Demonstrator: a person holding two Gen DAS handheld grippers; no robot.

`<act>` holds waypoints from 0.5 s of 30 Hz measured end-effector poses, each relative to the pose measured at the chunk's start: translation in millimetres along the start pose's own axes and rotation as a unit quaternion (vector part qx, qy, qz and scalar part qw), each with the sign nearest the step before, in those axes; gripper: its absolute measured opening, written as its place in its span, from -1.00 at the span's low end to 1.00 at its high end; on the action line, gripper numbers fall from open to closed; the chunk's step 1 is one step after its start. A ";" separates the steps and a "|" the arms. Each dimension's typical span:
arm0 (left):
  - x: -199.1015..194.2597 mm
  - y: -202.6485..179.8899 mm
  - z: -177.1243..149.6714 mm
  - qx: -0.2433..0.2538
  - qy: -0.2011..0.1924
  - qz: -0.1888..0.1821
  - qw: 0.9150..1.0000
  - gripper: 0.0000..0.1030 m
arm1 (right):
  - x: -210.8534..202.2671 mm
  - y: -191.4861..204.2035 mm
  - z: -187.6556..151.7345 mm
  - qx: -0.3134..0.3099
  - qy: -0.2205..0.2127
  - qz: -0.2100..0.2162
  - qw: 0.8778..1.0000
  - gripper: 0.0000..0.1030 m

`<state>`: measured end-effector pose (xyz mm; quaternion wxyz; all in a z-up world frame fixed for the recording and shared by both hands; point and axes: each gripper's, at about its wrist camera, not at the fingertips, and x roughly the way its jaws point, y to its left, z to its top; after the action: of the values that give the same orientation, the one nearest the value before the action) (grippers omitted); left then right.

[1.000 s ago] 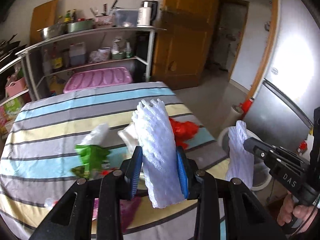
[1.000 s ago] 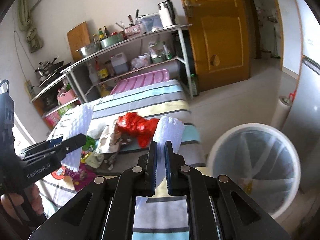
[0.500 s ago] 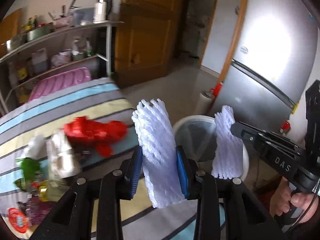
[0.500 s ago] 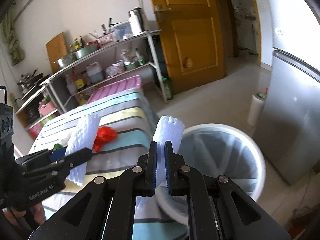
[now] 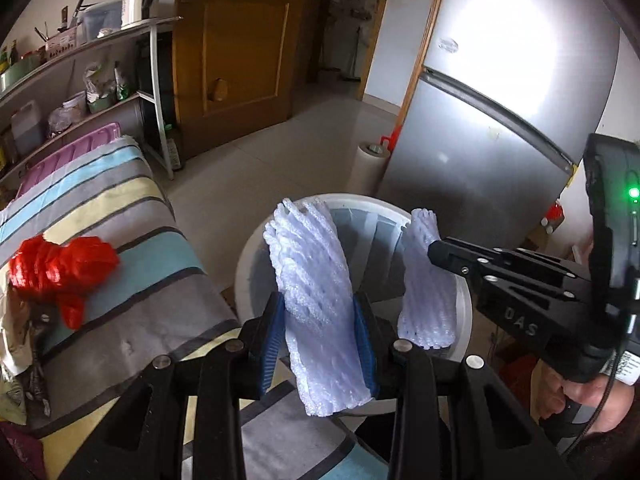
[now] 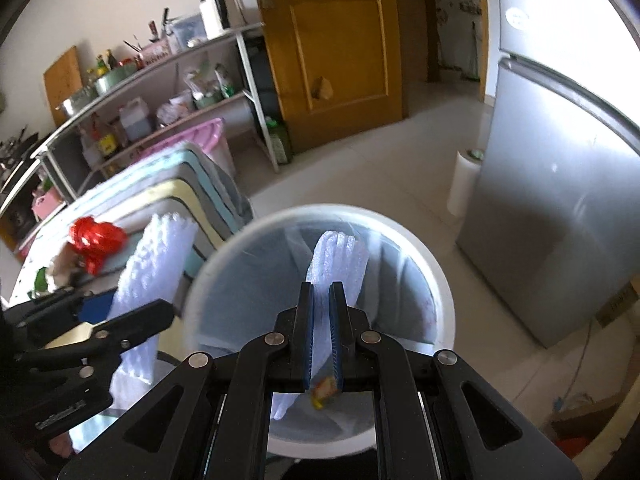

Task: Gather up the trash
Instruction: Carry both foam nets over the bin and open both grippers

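ribbed white foam sleeves (image 5: 316, 304) over round bin (image 6: 440, 292)

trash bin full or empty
Nearly empty. The right wrist view looks into the white bin: its liner walls show bare, with only a small colourful scrap low down. The bottom is hidden behind the right gripper.

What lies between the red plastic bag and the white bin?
In the left wrist view, only striped tablecloth lies between the red plastic bag and the white bin.
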<state>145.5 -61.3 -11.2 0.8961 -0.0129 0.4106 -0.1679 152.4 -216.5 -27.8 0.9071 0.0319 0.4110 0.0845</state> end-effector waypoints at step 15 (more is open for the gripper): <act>8.9 3.1 0.0 -0.012 0.009 0.004 1.000 0.15 | 19.9 -11.7 -8.1 0.005 0.026 -0.028 0.999 -0.51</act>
<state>151.8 -61.2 -18.2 0.8929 -0.0209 0.4206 -0.1596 160.8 -224.5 -49.4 0.8980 0.0225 0.4356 0.0575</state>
